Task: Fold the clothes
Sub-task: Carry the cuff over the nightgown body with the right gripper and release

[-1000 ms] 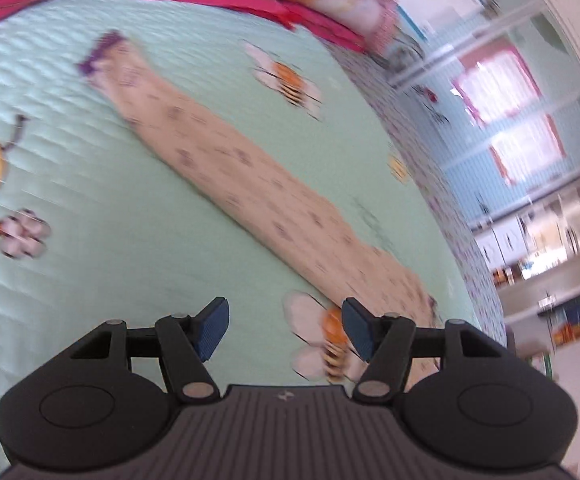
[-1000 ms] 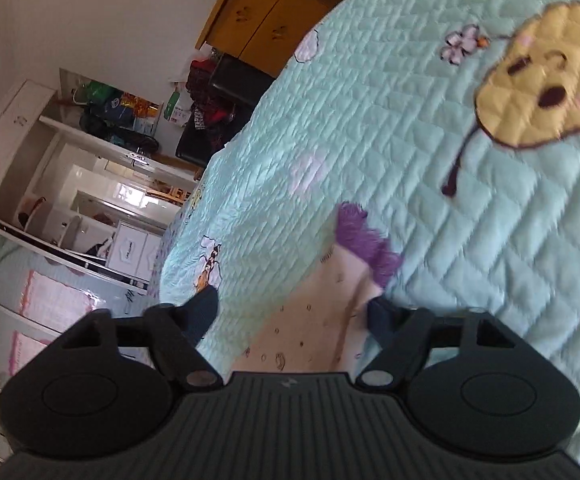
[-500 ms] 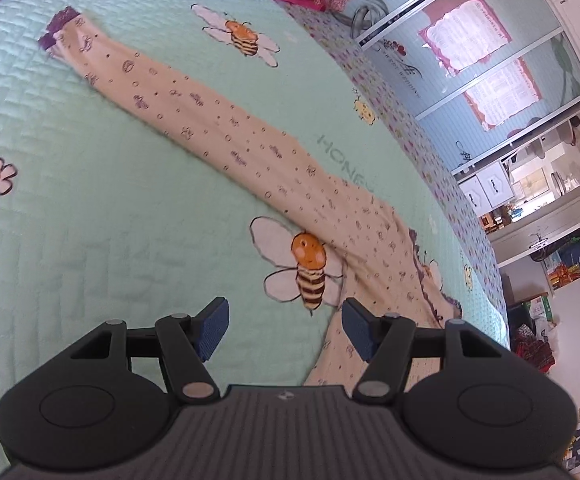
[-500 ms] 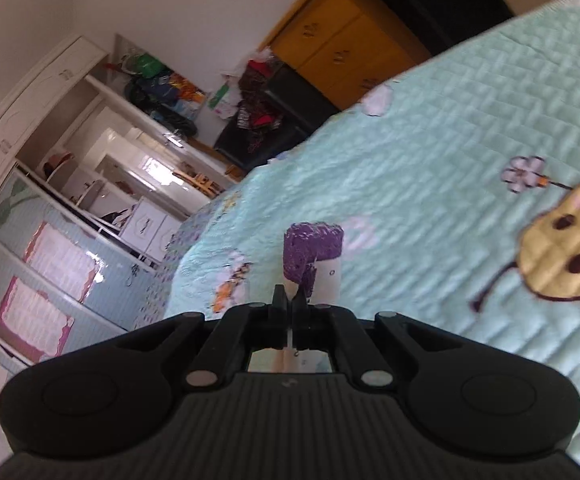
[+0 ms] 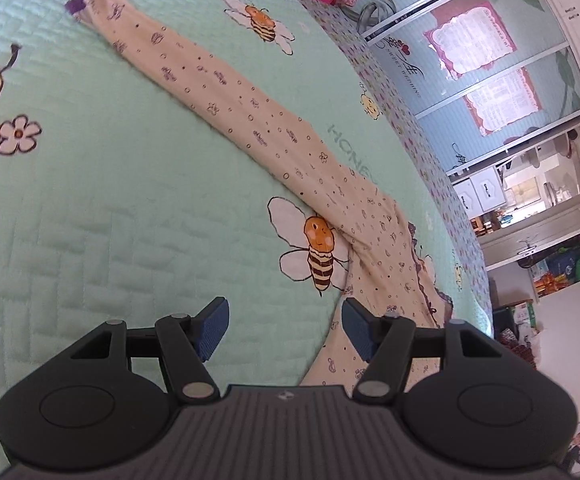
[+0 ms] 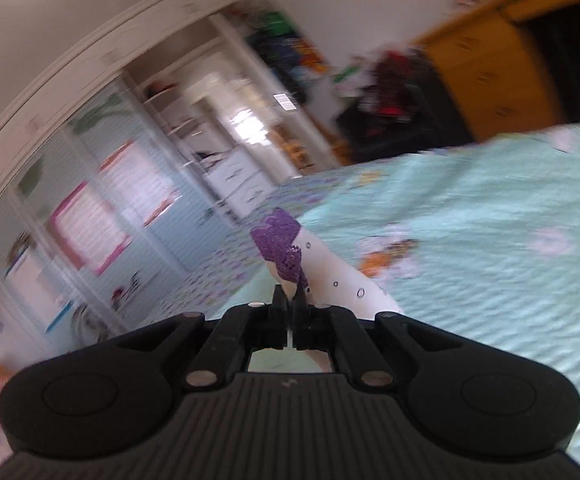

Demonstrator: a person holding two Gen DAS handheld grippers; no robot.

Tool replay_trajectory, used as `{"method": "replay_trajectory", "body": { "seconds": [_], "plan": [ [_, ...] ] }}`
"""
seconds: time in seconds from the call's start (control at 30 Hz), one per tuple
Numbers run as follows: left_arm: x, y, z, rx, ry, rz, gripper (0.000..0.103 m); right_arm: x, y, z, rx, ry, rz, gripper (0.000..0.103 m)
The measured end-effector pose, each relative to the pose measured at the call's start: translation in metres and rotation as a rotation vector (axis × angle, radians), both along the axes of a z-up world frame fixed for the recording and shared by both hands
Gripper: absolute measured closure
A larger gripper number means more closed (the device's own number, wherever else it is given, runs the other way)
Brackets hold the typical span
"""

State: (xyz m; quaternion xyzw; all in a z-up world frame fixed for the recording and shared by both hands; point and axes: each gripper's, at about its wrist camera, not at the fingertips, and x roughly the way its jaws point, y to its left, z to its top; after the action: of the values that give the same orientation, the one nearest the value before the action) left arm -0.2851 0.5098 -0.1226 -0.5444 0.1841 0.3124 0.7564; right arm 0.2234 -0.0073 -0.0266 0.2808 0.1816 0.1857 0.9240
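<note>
Left gripper [image 5: 285,326] hovers low over the bed [image 5: 89,200] — jaws wide apart, empty. Right gripper [image 6: 289,300] points at 12 o'clock — jaws clamped on the purple cuff [image 6: 279,242].

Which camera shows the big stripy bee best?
The left wrist view: the bee on the quilt is sharp, just ahead of the open left gripper. The right wrist view is blurred, showing only an orange smudge.

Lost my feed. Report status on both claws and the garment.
Left claw open, empty, above quilt. Right claw shut on purple cuff, lifted. Cream trousers laid out flat. Nothing obstructing.
</note>
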Motion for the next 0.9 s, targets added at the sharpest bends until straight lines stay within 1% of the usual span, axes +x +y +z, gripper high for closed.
{"method": "replay_trajectory", "body": {
  "seconds": [0.03,0.1,0.17,0.2,0.33,0.43,0.5,0.57,0.67,0.73,0.8,0.83,0.87,0.9],
  "plan": [
    [-0.002,0.0,-0.002,-0.007,-0.006,0.0,0.038,-0.004,0.028,0.009,-0.027,-0.03,0.041,0.1],
    [-0.006,0.001,-0.006,-0.02,-0.018,-0.001,0.038,-0.019,0.099,0.021,-0.094,-0.096,0.142,0.1],
    [-0.015,0.004,-0.011,-0.036,-0.022,0.009,0.038,-0.041,0.179,0.022,-0.171,-0.149,0.275,0.1],
    [-0.019,0.006,-0.014,-0.045,-0.023,0.013,0.038,-0.053,0.218,0.018,-0.201,-0.161,0.341,0.1],
    [-0.044,0.016,-0.022,-0.069,-0.016,0.044,0.038,-0.105,0.348,-0.027,-0.256,-0.103,0.559,0.1],
    [-0.06,0.022,-0.027,-0.083,-0.022,0.04,0.038,-0.138,0.412,-0.068,-0.313,-0.042,0.628,0.1],
    [-0.063,0.025,-0.028,-0.081,-0.033,0.027,0.038,-0.15,0.434,-0.087,-0.338,-0.002,0.63,0.1],
    [-0.065,0.027,-0.028,-0.079,-0.043,0.014,0.038,-0.155,0.443,-0.1,-0.358,0.017,0.629,0.1],
    [-0.066,0.029,-0.03,-0.073,-0.056,-0.005,0.038,-0.156,0.448,-0.104,-0.398,0.006,0.6,0.1],
    [-0.063,0.028,-0.032,-0.07,-0.064,-0.014,0.038,-0.158,0.455,-0.104,-0.442,-0.013,0.585,0.1],
    [-0.061,0.026,-0.034,-0.076,-0.07,-0.019,0.038,-0.168,0.464,-0.106,-0.494,-0.041,0.591,0.095],
    [-0.06,0.025,-0.035,-0.079,-0.072,-0.022,0.038,-0.173,0.468,-0.107,-0.518,-0.048,0.605,0.087],
    [-0.06,0.024,-0.035,-0.08,-0.071,-0.024,0.038,-0.177,0.472,-0.109,-0.529,-0.046,0.631,0.066],
    [-0.061,0.023,-0.035,-0.08,-0.07,-0.026,0.038,-0.181,0.472,-0.109,-0.517,-0.041,0.655,0.048]
  ]
}}
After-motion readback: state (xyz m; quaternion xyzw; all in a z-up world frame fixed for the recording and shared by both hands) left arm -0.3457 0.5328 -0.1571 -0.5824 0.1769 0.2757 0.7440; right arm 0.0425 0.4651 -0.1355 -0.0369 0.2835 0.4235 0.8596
